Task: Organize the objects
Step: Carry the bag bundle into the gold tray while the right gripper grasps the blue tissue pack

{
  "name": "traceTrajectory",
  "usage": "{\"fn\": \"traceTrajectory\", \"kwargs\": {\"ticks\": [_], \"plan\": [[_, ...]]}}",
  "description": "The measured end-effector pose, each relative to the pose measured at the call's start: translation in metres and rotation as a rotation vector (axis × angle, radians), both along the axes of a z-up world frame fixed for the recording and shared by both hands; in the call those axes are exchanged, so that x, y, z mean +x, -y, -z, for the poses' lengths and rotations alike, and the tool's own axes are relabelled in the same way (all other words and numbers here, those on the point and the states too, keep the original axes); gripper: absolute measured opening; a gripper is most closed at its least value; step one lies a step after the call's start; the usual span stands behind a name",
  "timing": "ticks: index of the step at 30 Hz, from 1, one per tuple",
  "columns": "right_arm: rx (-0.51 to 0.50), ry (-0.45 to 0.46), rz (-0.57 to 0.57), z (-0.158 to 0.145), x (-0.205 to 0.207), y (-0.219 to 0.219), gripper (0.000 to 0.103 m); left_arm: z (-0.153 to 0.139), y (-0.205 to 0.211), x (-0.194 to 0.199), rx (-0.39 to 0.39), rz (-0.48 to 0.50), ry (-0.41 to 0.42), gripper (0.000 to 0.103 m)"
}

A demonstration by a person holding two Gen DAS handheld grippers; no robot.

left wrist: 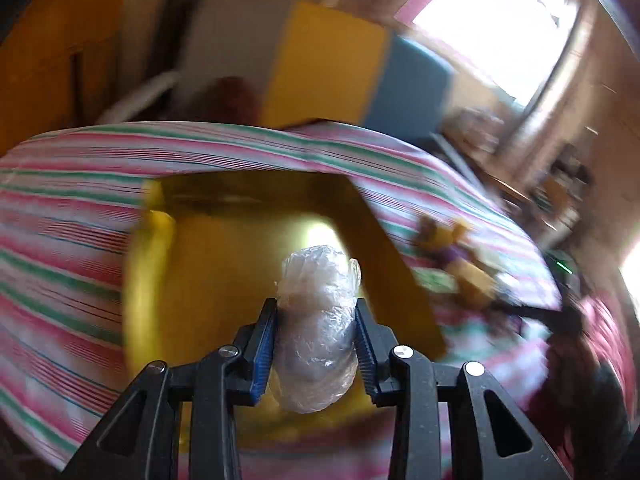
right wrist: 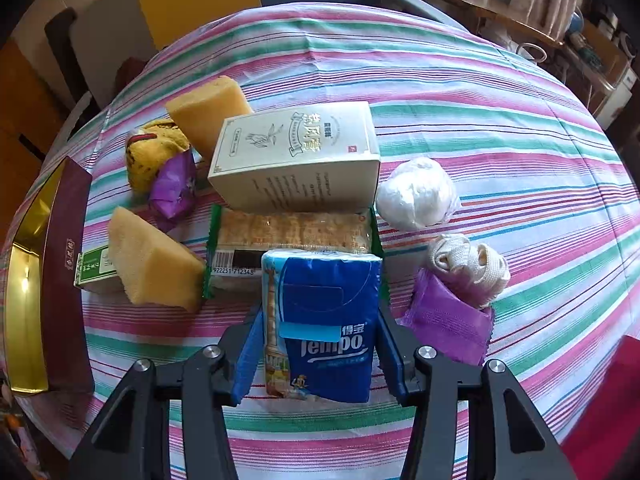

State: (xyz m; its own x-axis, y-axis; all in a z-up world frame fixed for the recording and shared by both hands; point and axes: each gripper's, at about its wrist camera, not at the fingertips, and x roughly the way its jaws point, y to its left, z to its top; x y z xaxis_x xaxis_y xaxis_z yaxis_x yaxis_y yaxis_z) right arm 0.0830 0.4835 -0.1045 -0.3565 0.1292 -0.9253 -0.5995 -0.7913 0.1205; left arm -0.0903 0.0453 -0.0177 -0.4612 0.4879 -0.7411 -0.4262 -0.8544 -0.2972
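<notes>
Two grips: both clamped
Left gripper: on crinkly clear-plastic bundle — soft, slippery
Right gripper: on blue tissue pack — squashy; hold mid-sides

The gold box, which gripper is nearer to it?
Left. The left gripper hangs over the gold box holding a plastic-wrapped bundle; the right gripper is across the table.

Blue tissue pack between the right gripper jaws — cracker packet and cream box just beyond
</notes>
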Motion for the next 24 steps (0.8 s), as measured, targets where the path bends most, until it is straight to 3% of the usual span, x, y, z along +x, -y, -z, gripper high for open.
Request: {"fn": "traceTrajectory", "kwargs": {"ticks": [8, 12, 17, 20, 24], "plan": [[0.008, -0.129, 0.032, -0.023, 0.014, -0.007, 0.052, 0.025, 0.008, -0.090, -0.041, -0.138, 0.059, 0.036], [0.019, -0.171, 0.014, -0.031, 0.012, -0.001, 0.052, 0.046, 0.001, -0.125, -0.109, -0.188, 0.063, 0.036], [0.016, -0.189, -0.020, -0.029, 0.005, 0.003, 0.052, 0.066, 0.003, -0.145, -0.211, -0.225, 0.069, 0.037], [0.019, -0.187, -0.035, -0.027, 0.001, 0.003, 0.052, 0.073, 0.003, -0.154, -0.232, -0.230, 0.076, 0.044], [0.026, -0.180, -0.042, -0.027, 0.001, 0.004, 0.052, 0.069, -0.007, -0.149, -0.301, -0.170, 0.007, 0.053]]}}
